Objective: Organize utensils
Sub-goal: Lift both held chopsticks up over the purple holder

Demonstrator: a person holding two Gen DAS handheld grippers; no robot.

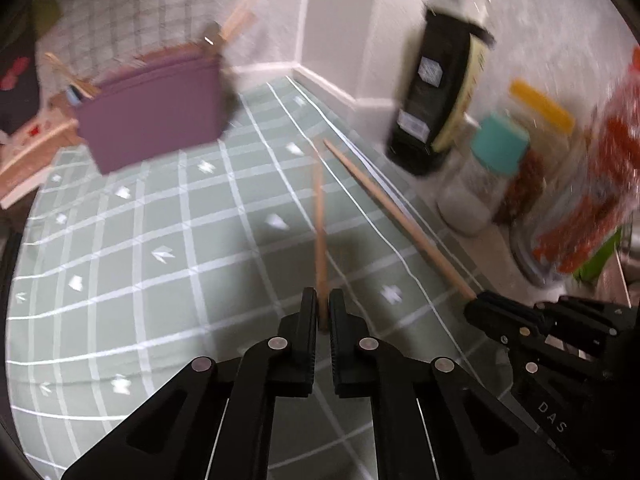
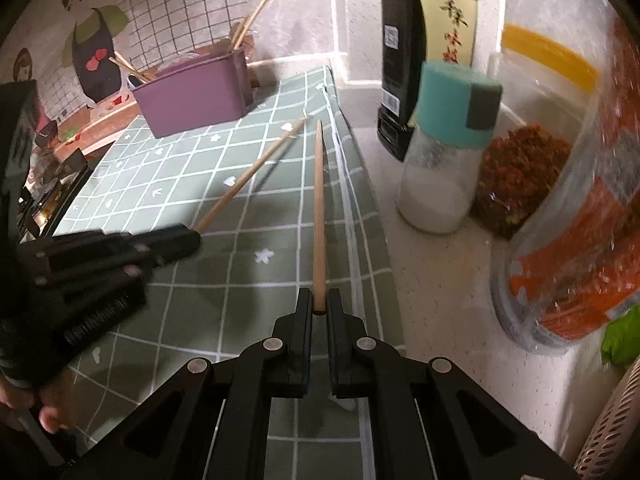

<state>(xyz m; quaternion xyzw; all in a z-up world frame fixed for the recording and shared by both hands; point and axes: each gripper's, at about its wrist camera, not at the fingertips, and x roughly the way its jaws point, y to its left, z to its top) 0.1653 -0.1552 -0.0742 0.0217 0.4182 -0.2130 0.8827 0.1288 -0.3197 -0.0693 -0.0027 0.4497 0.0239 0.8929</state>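
Observation:
My left gripper [image 1: 323,307] is shut on a wooden chopstick [image 1: 319,232] that points forward above the green checked cloth [image 1: 160,240]. My right gripper [image 2: 319,303] is shut on a second wooden chopstick [image 2: 319,208], also pointing forward. Each gripper shows in the other's view: the right gripper [image 1: 478,300] with its chopstick [image 1: 400,216] at the right of the left wrist view, the left gripper [image 2: 194,236] with its chopstick [image 2: 252,176] at the left of the right wrist view. A purple utensil box [image 2: 192,96] with several chopsticks stands at the far end of the cloth.
To the right on the white counter stand a dark bottle [image 2: 404,60], a shaker with a teal lid [image 2: 444,152], a jar of red-brown flakes [image 2: 516,176] and a clear container with orange contents [image 2: 580,220]. A wooden board [image 1: 28,168] lies far left.

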